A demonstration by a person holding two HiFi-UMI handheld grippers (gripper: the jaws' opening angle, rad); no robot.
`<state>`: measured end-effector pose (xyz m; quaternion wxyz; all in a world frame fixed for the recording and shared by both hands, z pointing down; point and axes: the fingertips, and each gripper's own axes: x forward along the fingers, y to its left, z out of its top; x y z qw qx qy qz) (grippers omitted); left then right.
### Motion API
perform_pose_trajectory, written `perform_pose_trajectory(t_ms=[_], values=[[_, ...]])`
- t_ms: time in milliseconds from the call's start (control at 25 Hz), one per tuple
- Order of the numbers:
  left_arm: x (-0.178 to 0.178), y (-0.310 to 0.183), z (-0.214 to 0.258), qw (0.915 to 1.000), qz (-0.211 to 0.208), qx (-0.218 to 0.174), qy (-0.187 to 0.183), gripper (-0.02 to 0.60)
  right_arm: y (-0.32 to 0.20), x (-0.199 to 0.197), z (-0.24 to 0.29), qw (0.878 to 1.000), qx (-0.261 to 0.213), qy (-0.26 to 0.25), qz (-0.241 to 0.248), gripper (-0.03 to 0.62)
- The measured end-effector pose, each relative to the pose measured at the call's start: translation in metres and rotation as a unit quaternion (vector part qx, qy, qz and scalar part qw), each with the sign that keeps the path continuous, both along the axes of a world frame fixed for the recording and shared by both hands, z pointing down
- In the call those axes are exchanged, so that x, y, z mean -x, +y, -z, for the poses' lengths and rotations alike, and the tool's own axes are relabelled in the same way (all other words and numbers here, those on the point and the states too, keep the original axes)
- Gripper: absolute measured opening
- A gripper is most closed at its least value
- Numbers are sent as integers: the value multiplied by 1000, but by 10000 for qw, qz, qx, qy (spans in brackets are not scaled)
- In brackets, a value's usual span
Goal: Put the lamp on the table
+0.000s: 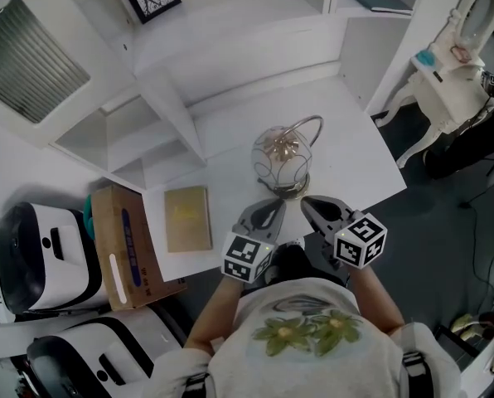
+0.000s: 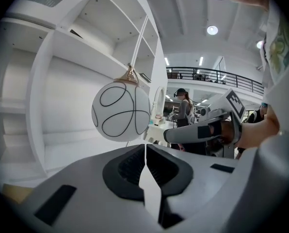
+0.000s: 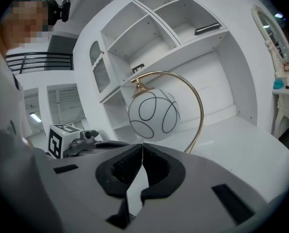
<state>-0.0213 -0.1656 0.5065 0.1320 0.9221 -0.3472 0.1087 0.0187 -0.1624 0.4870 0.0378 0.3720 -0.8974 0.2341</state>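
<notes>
The lamp [image 1: 282, 157] stands upright on the white table [image 1: 346, 139], near its front edge. It has a white globe with black lines [image 2: 120, 111] [image 3: 154, 114] hanging from a gold arched stem [image 3: 198, 106] over a round base [image 1: 290, 187]. My left gripper [image 1: 273, 206] [image 2: 145, 147] is just in front of the base, shut and holding nothing. To its right my right gripper [image 1: 307, 203] [image 3: 143, 147] is shut and empty too. Neither one touches the lamp.
A tan book [image 1: 187, 217] lies on the table to the left of the lamp. A cardboard box [image 1: 123, 247] and white machines [image 1: 40, 255] sit further left. White shelving [image 1: 147, 131] rises behind the table. A white vanity with a mirror [image 1: 458, 48] stands at the far right.
</notes>
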Motion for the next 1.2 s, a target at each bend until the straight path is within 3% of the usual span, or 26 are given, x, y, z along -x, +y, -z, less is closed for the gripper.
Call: perform_pose_trajectory(t_ms=[320,1200], values=[[-8,13,5,9999,-124,35,90,35,14,9,2,9998,-41,209,22,31],[-3,9,-3,9996,170,245,11,36,18,9,-12,9994,297,184,-29,31]])
